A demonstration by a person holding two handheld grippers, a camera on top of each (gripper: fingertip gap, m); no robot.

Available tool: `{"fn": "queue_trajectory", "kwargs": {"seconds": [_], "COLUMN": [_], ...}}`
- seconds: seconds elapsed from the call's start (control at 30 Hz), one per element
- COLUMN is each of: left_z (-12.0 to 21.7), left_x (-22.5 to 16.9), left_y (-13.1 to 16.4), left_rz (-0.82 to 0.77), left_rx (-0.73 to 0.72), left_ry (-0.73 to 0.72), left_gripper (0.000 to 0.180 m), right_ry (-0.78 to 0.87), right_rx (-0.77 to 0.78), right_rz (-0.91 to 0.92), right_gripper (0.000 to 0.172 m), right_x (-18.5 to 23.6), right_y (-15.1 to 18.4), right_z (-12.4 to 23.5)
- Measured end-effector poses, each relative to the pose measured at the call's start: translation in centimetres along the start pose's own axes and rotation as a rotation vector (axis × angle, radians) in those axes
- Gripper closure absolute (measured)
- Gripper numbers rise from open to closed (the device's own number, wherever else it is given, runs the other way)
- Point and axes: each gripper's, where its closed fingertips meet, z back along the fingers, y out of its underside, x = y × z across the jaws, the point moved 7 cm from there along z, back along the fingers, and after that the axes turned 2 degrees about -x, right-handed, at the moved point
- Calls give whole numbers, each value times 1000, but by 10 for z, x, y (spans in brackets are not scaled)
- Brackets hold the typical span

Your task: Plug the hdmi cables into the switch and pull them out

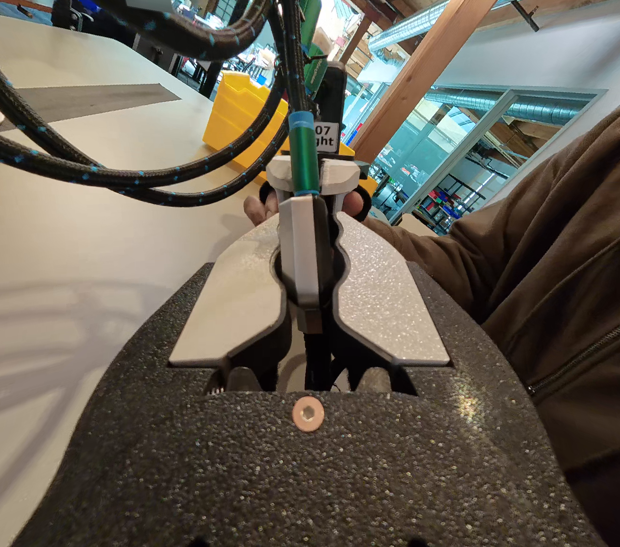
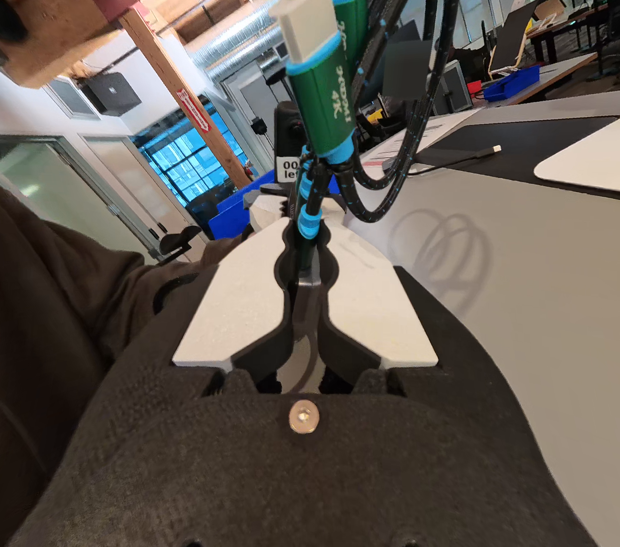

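The left gripper point(image 1: 310, 249) is closed narrowly on a grey-capped connector point(image 1: 302, 249) of the cable bundle point(image 1: 100, 175), the cap seated between both fingers. The right gripper point(image 2: 307, 239) is closed on the black cable stem with blue rings point(image 2: 308, 222), just below a green connector body point(image 2: 323, 101). The two grippers face each other, tips nearly touching, with the bundle between them.

Above the bundle's held stem, two capped green connectors stand upright; to one side, braided loops hang clear of the grey table point(image 2: 503, 296). Beyond the bundle, a yellow bin point(image 1: 241, 115) and a blue bin point(image 2: 231, 212) are seen.

Pad contact on the stem appears firm, though it is partly hidden.

Risk: the stem is thin and smooth, so the bundle could slide or rotate in the right grasp. Opposed pulling could strain the joint between connector and cable. The hanging loops could snag on a gripper body.
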Motion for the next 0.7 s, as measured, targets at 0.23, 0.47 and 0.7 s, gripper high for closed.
{"fn": "queue_trajectory", "kwargs": {"seconds": [0.23, 0.47, 0.7], "left_z": [-8, -13, -4], "left_x": [-2, 2, -1], "left_y": [1, 0, 2], "left_rz": [0, 22, -34], "left_rx": [-18, -19, 68], "left_ry": [-8, -12, 2], "left_gripper": [157, 157, 157], "right_ry": [-13, 14, -29], "right_rx": [-78, -150, -33], "right_rz": [-60, -93, -31], "right_gripper": [162, 162, 161], "right_x": [0, -4, -1], "right_y": [-2, -4, -2], "right_z": [6, 9, 4]}}
